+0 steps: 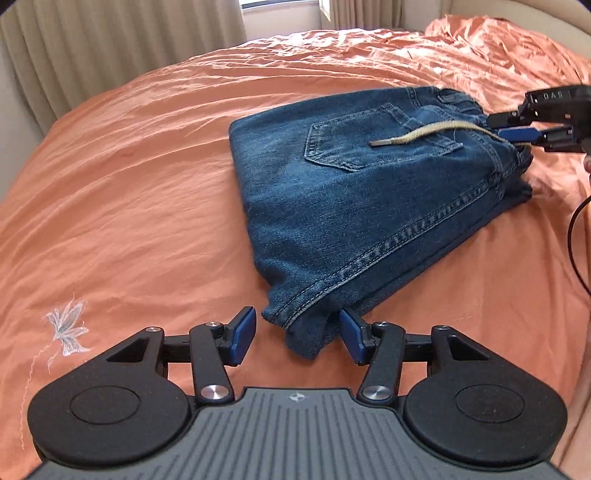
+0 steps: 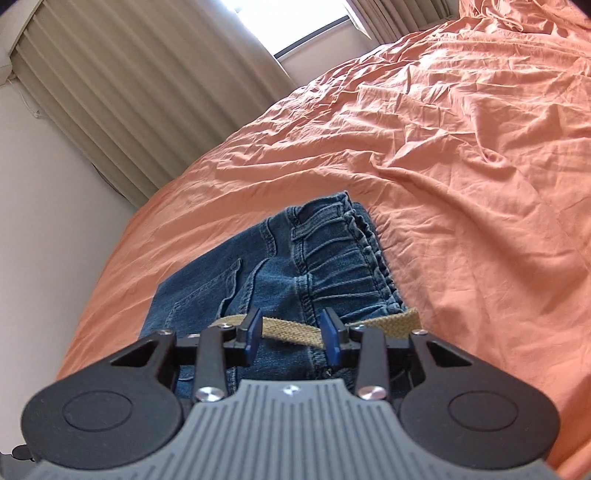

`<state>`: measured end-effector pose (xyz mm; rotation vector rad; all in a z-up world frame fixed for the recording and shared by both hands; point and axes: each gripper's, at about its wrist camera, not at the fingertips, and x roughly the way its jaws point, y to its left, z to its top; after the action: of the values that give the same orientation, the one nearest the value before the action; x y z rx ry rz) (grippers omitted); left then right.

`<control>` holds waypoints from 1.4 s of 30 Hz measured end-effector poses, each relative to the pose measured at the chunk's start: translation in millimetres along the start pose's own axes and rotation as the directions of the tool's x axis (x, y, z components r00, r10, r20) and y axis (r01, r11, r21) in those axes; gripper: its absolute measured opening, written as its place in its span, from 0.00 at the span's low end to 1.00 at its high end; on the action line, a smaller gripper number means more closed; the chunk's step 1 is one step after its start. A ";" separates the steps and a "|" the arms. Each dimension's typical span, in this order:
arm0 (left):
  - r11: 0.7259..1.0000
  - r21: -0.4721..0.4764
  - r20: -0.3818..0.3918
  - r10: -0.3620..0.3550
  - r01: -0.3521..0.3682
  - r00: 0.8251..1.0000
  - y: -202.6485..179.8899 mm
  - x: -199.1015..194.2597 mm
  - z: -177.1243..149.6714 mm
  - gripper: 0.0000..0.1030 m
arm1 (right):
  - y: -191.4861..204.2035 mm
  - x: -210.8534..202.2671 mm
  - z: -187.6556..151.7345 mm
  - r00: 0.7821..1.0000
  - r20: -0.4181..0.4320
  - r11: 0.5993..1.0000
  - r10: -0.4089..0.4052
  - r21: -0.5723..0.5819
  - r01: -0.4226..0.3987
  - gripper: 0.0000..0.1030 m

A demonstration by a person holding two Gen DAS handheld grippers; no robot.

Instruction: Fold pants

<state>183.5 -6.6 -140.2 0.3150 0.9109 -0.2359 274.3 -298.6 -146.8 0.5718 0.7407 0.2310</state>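
The blue denim pants (image 1: 354, 206) lie folded into a compact stack on the orange bedsheet (image 1: 140, 192), right of centre in the left wrist view. A back pocket (image 1: 369, 140) faces up; nothing shows inside it. A tan drawstring (image 1: 417, 133) with a metal tip lies across the pocket and runs to the elastic waistband (image 2: 343, 266) at the stack's far right end. The stack's hem corner (image 1: 303, 328) points toward the left gripper (image 1: 297, 336).

The left gripper is spread; the hem corner sits between its blue pads (image 1: 243, 332) and the pads do not press on it. The right gripper (image 2: 293, 332) hovers at the waistband end, spread, with the drawstring running crosswise behind its blue pads (image 2: 255, 332); the pads stand apart from each other and pinch nothing. A dark cable (image 1: 576, 229) hangs below the right gripper at the frame's right edge.

Left of the stack the sheet is open and wrinkled, with an embroidered flower (image 1: 68, 328) near the left gripper. Beige curtains (image 2: 122, 99) and a window (image 2: 295, 33) stand beyond the bed's far edge.
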 end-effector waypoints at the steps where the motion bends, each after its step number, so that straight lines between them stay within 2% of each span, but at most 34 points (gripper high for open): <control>1: 1.000 0.017 -0.006 0.011 -0.011 1.000 -2.4 3.9 2.1 0.49 | -1.2 0.3 -0.3 1.000 -0.002 1.000 0.001 0.000 -0.001 0.29; 2: 1.000 0.016 -0.018 0.026 -0.025 1.000 -1.4 8.1 4.9 0.42 | -2.6 0.2 -0.3 1.000 -0.002 1.000 0.003 0.002 -0.003 0.28; 3: 1.000 -0.006 -0.025 0.025 -0.025 0.999 2.5 10.0 7.3 0.30 | -3.1 -0.6 -0.1 1.000 0.000 1.000 0.005 0.004 -0.005 0.28; 5: 0.997 -0.081 -0.013 -0.013 0.012 1.000 13.4 6.5 9.8 0.24 | -2.6 -0.9 -1.0 1.000 0.002 1.000 -0.007 0.001 0.007 0.24; 7: 0.994 -0.103 -0.009 -0.020 0.019 1.000 17.9 1.4 8.8 0.19 | -0.3 -0.2 -2.0 1.000 0.000 0.999 -0.026 -0.019 0.026 0.19; 11: 0.992 -0.127 -0.083 -0.019 0.008 0.996 16.7 11.4 1.5 0.15 | 0.8 3.8 -3.8 0.999 -0.024 0.999 -0.038 -0.032 0.037 0.17; 13: 0.980 -0.198 -0.135 -0.035 0.008 0.990 22.9 24.9 -1.0 0.15 | -2.5 7.2 -4.1 0.998 -0.045 0.999 -0.044 -0.022 0.043 0.14; 16: 0.948 -0.318 -0.177 -0.075 0.016 0.981 34.2 36.3 -4.7 0.14 | -6.9 11.3 -4.6 0.997 -0.064 0.999 -0.052 -0.016 0.051 0.09; 20: 0.945 -0.327 -0.203 -0.072 0.002 0.976 35.0 35.0 -3.8 0.13 | -12.2 14.1 -3.9 0.995 -0.084 0.998 -0.054 0.016 0.056 0.07; 21: 0.945 -0.326 -0.213 -0.069 -0.004 0.975 35.6 33.3 -3.7 0.07 | -12.2 13.0 -3.2 0.995 -0.087 0.998 -0.057 0.019 0.059 0.07; 25: 0.928 -0.372 -0.217 -0.085 -0.001 0.972 42.9 21.7 -8.5 0.06 | -11.6 4.0 -5.6 0.992 -0.103 0.997 -0.073 0.027 0.076 0.07; 27: 0.936 -0.353 -0.232 -0.077 -0.010 0.970 41.7 16.4 -8.6 0.07 | -12.7 -4.3 -8.2 0.988 -0.129 0.995 -0.082 0.049 0.089 0.07; 30: 0.940 -0.329 -0.301 -0.020 -0.084 0.953 42.8 9.4 -10.7 0.09 | -16.4 -18.9 -13.3 0.983 -0.163 0.990 -0.090 0.090 0.105 0.12; 31: 0.931 -0.347 -0.322 -0.010 -0.109 0.947 45.9 6.9 -11.3 0.11 | -17.5 -25.8 -15.1 0.983 -0.154 0.988 -0.102 0.102 0.119 0.31; 32: 0.916 -0.384 -0.321 -0.019 -0.112 0.947 50.3 1.8 -11.3 0.11 | -18.3 -32.1 -15.1 0.986 -0.132 0.987 -0.105 0.111 0.120 0.41; 36: 0.858 -0.513 -0.194 -0.079 -0.032 0.978 68.1 -26.2 -4.0 0.24 | -17.3 -52.9 -9.6 1.000 -0.021 0.987 -0.016 0.160 0.019 0.42; 38: 0.829 -0.559 -0.105 -0.082 0.009 0.991 75.3 -37.3 6.0 0.32 | -14.2 -61.0 -7.7 1.000 0.029 0.988 0.011 0.157 -0.016 0.51; 40: 0.802 -0.595 -0.019 -0.084 0.056 0.996 81.4 -43.3 18.6 0.41 | -9.1 -66.7 -5.1 0.997 0.073 0.992 0.015 0.126 -0.024 0.54; 42: 0.767 -0.632 0.061 -0.093 0.111 0.994 89.1 -46.9 28.3 0.50 | -7.0 -67.9 -0.8 0.995 0.102 0.994 0.018 0.104 -0.028 0.60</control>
<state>206.0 69.0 -71.5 -0.3748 0.9293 -0.0178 224.8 -330.7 -112.5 0.6880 0.6508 0.1836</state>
